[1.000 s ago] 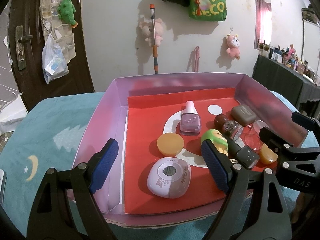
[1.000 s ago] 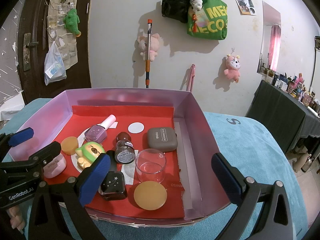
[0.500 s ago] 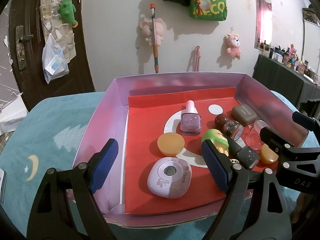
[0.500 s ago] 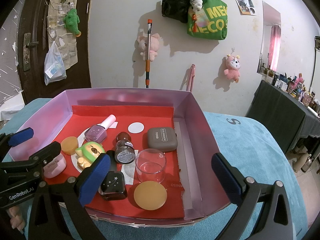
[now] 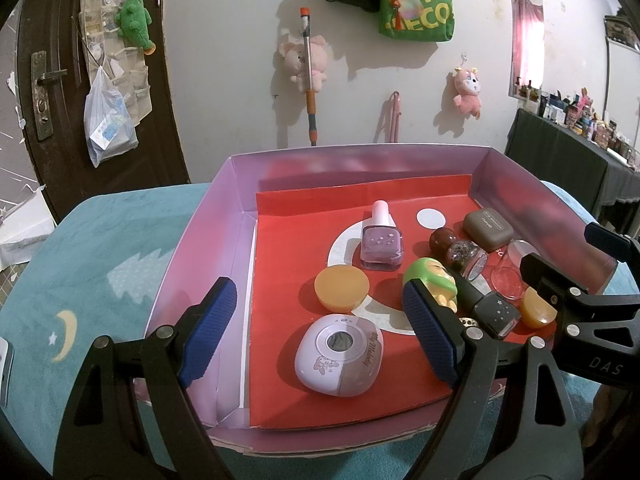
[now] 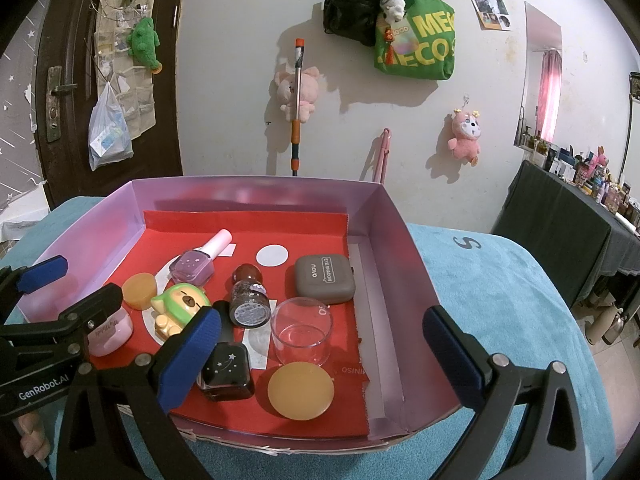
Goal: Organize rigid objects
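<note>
Teal cloth covers the surface under both grippers. Left gripper (image 5: 316, 334) and right gripper (image 6: 320, 354) hang spread wide, empty, ready to choose; directly ahead, the purple tray (image 6: 256, 190) gathers the toy camera (image 5: 340, 354), glass cup (image 6: 301, 330) and other pieces.

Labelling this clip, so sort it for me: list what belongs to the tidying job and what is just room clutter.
Job items:
box
purple nail polish
dark nail polish
glitter bottle
eyeshadow case
clear cup
green toy
orange discs
pink case

Lying about:
green bag
black bag
plush toys
blanket
</note>
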Demonstrator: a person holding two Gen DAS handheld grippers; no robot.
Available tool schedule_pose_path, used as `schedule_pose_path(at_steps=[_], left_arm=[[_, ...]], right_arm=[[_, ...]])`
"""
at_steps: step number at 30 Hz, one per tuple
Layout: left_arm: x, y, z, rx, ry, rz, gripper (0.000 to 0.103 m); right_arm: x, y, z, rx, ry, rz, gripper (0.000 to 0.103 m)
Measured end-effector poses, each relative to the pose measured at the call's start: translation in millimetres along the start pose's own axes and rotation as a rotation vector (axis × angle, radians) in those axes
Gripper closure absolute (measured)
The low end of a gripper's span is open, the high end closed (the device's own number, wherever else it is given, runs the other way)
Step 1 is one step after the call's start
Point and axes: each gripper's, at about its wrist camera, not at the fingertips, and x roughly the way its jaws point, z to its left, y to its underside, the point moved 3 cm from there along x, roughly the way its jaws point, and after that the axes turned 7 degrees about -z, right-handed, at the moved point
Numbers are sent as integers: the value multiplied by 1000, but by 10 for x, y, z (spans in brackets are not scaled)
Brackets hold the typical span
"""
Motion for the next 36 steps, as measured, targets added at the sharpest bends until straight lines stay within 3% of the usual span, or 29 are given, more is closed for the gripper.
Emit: schedule_pose_path(at_steps=[28, 36], left_arm=[[-18, -5, -5, 3, 11, -3, 18], [-492, 82, 8, -14, 38, -17, 18]], right_arm=[[-15, -3, -9, 7, 2, -8, 0], [-414, -8, -12, 30, -40, -55, 0]])
